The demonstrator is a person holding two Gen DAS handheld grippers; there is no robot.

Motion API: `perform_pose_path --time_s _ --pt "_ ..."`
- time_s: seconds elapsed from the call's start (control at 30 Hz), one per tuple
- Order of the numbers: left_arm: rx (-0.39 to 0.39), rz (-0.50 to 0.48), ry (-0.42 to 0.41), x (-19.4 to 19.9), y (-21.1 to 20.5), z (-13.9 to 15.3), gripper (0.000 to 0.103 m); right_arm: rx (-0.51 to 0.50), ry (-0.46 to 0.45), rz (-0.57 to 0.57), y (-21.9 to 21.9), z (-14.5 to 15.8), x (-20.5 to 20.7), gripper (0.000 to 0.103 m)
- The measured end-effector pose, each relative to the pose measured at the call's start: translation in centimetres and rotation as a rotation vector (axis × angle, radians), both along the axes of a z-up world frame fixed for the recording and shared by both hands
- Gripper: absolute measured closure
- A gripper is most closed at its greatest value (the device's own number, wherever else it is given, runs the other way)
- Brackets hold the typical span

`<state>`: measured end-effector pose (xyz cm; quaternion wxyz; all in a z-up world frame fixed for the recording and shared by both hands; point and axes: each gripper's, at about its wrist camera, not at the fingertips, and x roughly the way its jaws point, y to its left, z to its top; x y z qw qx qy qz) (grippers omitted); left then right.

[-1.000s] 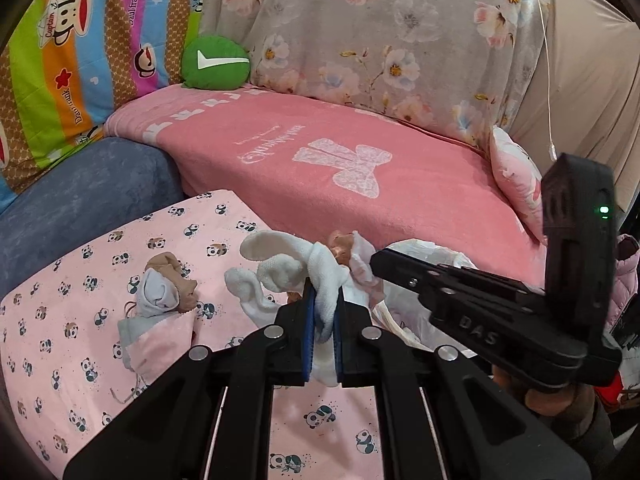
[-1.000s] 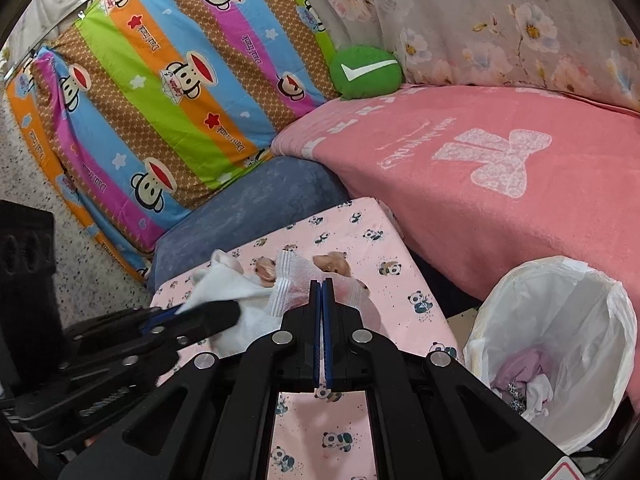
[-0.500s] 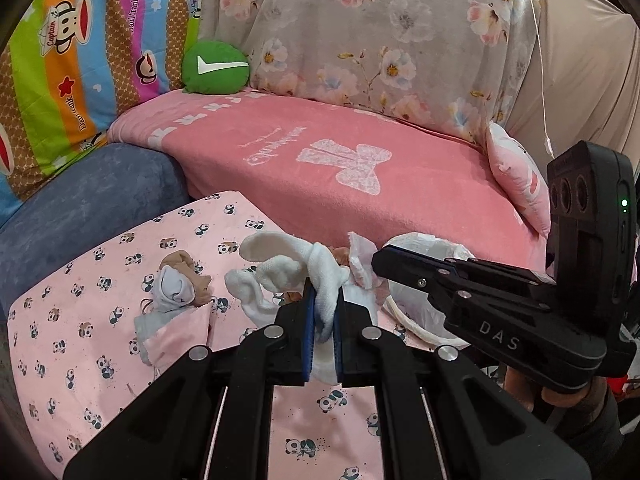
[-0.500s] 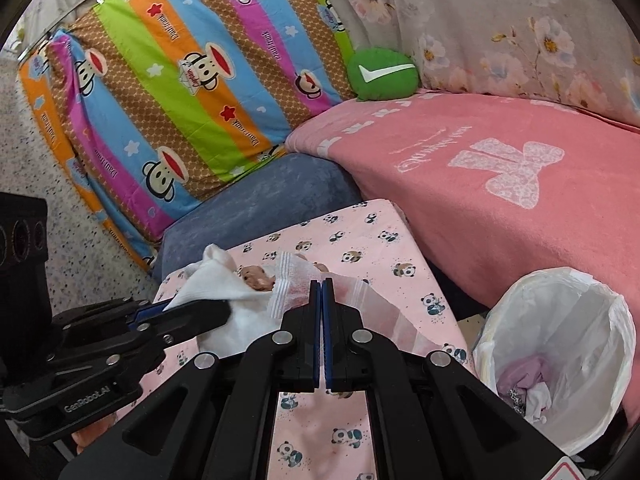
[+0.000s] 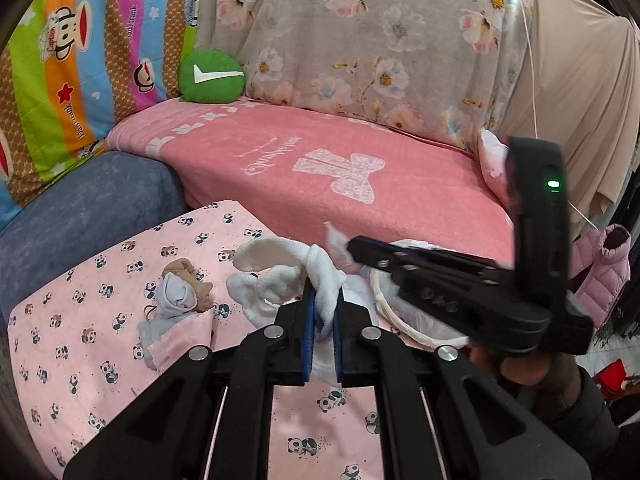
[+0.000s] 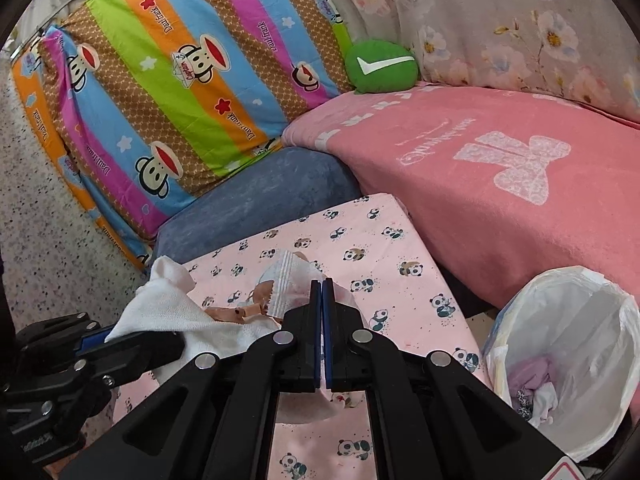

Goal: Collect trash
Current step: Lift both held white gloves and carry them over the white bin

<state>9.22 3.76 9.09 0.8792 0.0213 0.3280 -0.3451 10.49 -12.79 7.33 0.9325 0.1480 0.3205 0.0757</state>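
Note:
My left gripper (image 5: 322, 312) is shut on a white sock (image 5: 280, 268) and holds it above the pink panda-print table (image 5: 80, 344). My right gripper (image 6: 321, 292) is shut on a thin pink-white cloth scrap (image 6: 288, 280) above the same table (image 6: 400, 264). The right gripper also shows in the left wrist view (image 5: 352, 246), over the rim of the white-lined trash bin (image 5: 404, 320). In the right wrist view the bin (image 6: 576, 344) stands at the right with some cloth inside. The left gripper and its white sock (image 6: 168, 312) show at the lower left.
A small pile of grey, brown and pink cloth pieces (image 5: 176, 304) lies on the table's left part. A pink-covered sofa (image 5: 340, 172) with a green cushion (image 5: 211, 76) stands behind. A blue cushion (image 6: 260, 188) borders the table's far side.
My right gripper has moved right with its scrap, towards the bin. My left gripper has stayed shut on the white sock and shifted slightly.

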Motion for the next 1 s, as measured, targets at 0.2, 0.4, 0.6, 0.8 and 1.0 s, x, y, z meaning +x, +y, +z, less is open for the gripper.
perform_pose_path --time_s 0.2,0.4,0.6,0.8,1.0 --pt "-0.053 0.053 0.057 2.1 -0.1 0.2 0.096 0.0 -0.029 -0.043 -1.9 1.5 -0.9 0.1" --pt "-0.039 0.031 0.034 1.9 -1.4 0.6 0.096 -0.03 -0.061 -0.117 -5.1 2.4 -2.9 0.1" --pt "-0.036 0.001 0.038 1.6 -2.8 0.5 0.096 -0.055 -0.054 -0.233 -9.5 2.4 -4.6 0.1" --pt "-0.025 -0.041 0.05 1.3 -4.7 0.0 0.096 -0.085 -0.026 -0.313 -12.9 1.5 -5.3 0.1" --pt "-0.017 -0.117 0.048 0.9 -6.5 -0.4 0.096 -0.09 0.028 -0.343 -14.9 -0.6 -5.4 0.093"
